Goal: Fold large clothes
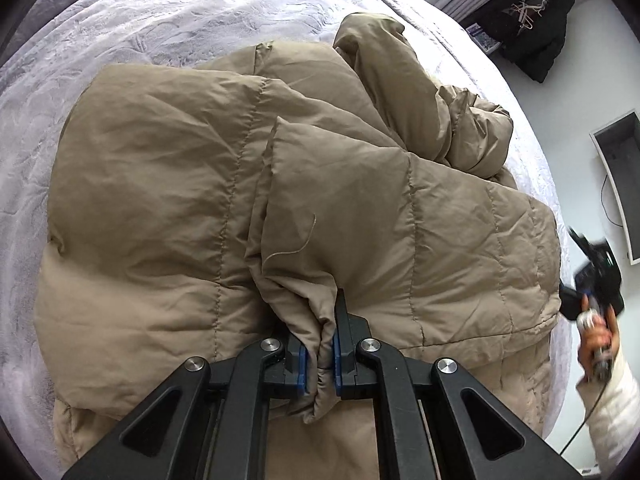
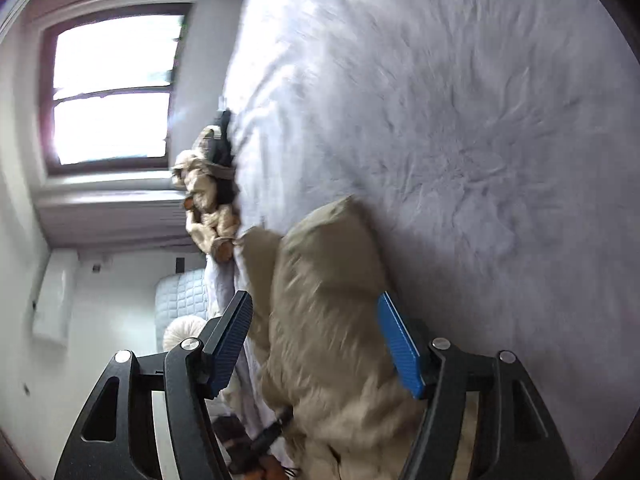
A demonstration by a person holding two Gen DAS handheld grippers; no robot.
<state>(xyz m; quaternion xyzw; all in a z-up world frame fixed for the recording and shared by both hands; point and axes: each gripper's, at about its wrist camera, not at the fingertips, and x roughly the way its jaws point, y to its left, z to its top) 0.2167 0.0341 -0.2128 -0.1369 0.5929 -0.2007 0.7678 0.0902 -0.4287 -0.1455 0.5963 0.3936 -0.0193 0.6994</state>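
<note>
left gripper (image 1: 320,354) pinching jacket (image 1: 280,184) fold | right gripper (image 2: 320,344) spread, blurred; only here window (image 2: 112,88)

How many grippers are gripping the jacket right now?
1. The left gripper is shut on a bunched fold of the tan puffer jacket. The right gripper is open, with the jacket between its fingers, not clamped.

The right wrist view was smeared by motion blur, so the tan puffer jacket (image 2: 328,320) and the plush toy (image 2: 208,208) at centre left lacked detail. In the left wrist view, the jacket's (image 1: 280,184) lower hem ran behind the left tool (image 1: 320,364) at the bottom edge. At the right edge the right tool (image 1: 596,276) was blurred, its jaws unreadable.
</note>
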